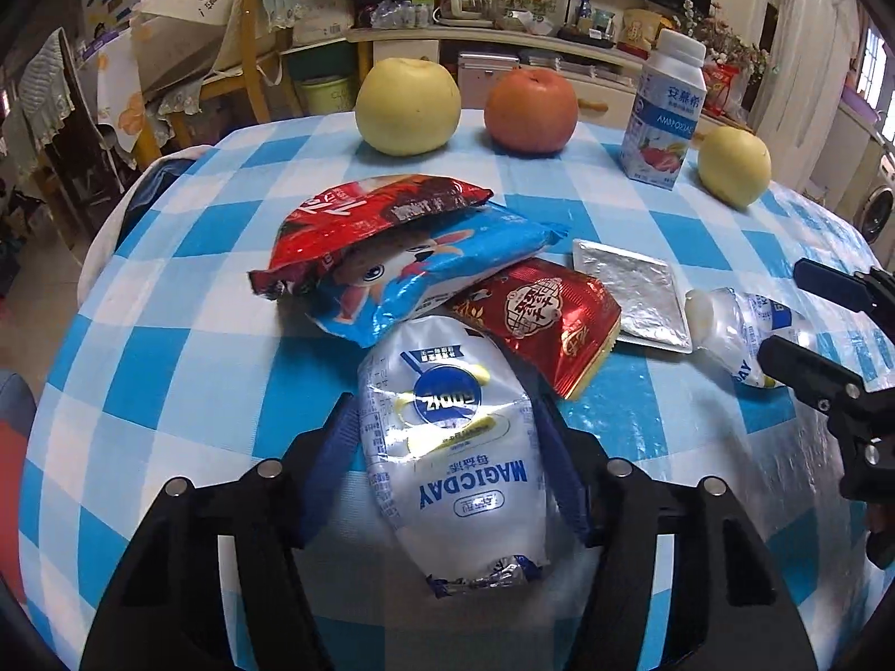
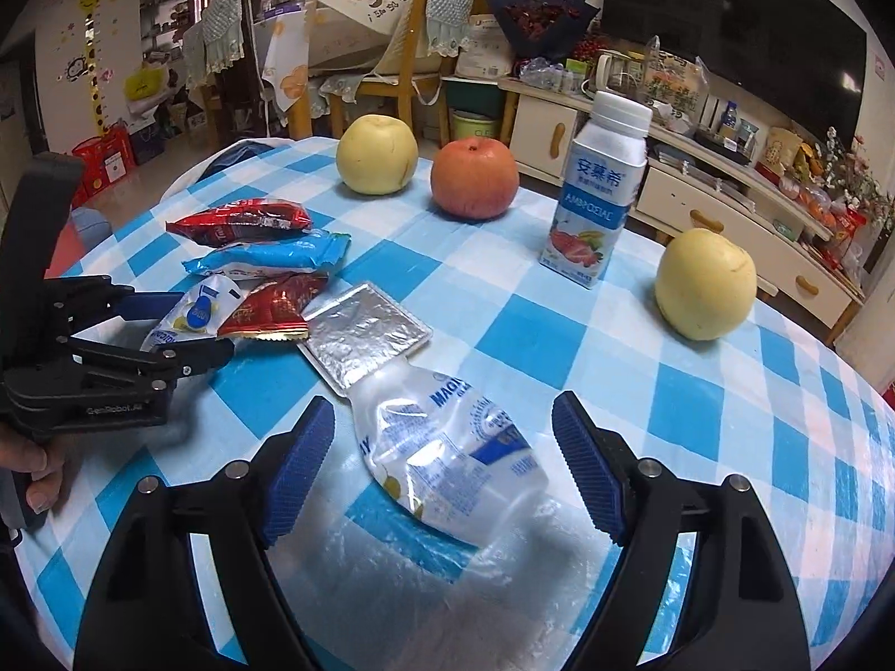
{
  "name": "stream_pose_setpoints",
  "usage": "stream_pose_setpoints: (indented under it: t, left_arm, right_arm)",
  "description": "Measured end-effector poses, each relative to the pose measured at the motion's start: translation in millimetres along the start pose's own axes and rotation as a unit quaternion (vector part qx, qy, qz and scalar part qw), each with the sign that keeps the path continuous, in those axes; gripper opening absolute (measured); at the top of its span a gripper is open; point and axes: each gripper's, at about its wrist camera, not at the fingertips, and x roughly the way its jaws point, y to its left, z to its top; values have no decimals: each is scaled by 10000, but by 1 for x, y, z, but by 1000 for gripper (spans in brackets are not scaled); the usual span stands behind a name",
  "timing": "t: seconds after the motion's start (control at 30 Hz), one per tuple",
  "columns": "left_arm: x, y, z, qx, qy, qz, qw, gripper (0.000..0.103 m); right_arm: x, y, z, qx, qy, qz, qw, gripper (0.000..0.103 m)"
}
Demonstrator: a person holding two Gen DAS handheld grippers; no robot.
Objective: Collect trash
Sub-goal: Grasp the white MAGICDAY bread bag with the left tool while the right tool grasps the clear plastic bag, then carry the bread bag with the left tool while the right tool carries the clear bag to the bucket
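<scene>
My left gripper (image 1: 447,430) has its blue pads against both sides of a white Magic Day wrapper (image 1: 453,447) lying on the checked table. Beyond it lie a blue snack wrapper (image 1: 425,274), a red wrapper on top of it (image 1: 358,218), a red-gold wrapper (image 1: 548,313) and a silver foil tray (image 1: 632,291). My right gripper (image 2: 444,464) is open around a crumpled clear Magic Day wrapper (image 2: 447,442), without touching it. That wrapper also shows in the left wrist view (image 1: 738,330), with the right gripper (image 1: 805,319) at it. The left gripper (image 2: 184,330) shows at left in the right wrist view.
Two yellow pears (image 2: 377,154) (image 2: 705,282), a red apple (image 2: 474,179) and a yogurt bottle (image 2: 601,190) stand at the far side of the blue-checked table (image 2: 727,419). Chairs (image 2: 391,56) and a cabinet (image 2: 699,207) stand behind the table.
</scene>
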Motion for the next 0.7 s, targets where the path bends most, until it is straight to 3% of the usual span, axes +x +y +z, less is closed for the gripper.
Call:
stream_pose_setpoints:
  t: [0.23, 0.37, 0.43, 0.5, 0.63, 0.7]
  left_arm:
    - [-7, 9, -8, -6, -5, -109, 9999, 63]
    - [-11, 10, -12, 59, -38, -121, 9999, 63]
    - [-13, 10, -12, 74, -69, -142, 9998, 63]
    - [-14, 11, -12, 74, -87, -158, 9998, 63]
    - [-16, 12, -13, 55, -110, -179, 9998, 63]
    - [-18, 12, -13, 64, -134, -175, 9997, 63]
  right_arm:
    - [17, 1, 4, -278, 185, -33, 9994, 81]
    - [37, -5, 2, -511, 676, 113, 9963, 81]
    - [38, -9, 0, -382, 708, 321, 9962, 81]
    - [38, -15, -2, -155, 764, 528, 9956, 75]
    - [31, -17, -6, 13, 700, 475, 9964, 49]
    - [29, -18, -7, 94, 722, 512, 9960, 49]
